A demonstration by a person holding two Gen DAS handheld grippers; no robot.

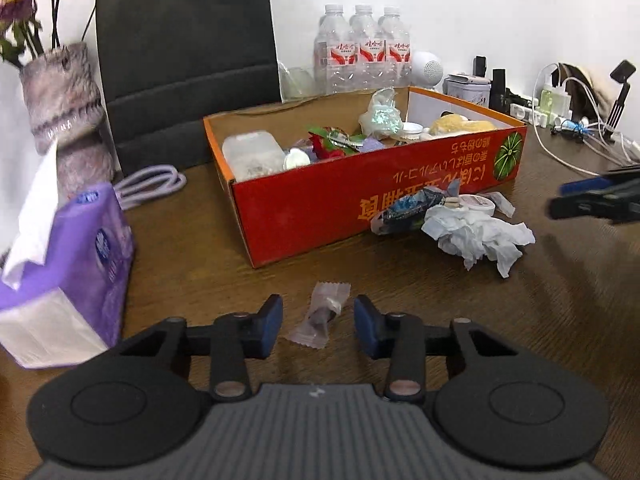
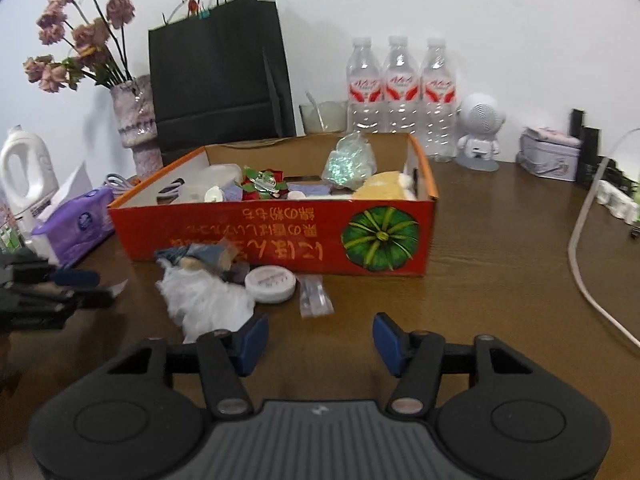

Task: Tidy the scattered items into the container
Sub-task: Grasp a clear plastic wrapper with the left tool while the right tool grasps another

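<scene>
Brown wooden desk (image 1: 200, 240) carries a small wrapped candy (image 1: 320, 314) lying between the parted, not-yet-touching pads of the left gripper (image 1: 318, 326) (light, crinkly, probably slippery, so pinch its lumpy middle), the orange box (image 1: 320, 208) just ahead.

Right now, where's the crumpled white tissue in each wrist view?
Left wrist: crumpled white tissue sits right of centre on the table, in front of the red box's right end.
Right wrist: crumpled white tissue sits left of centre, just beyond the right gripper's left finger.
Shared landmark: the red box with the green pumpkin print.
</scene>
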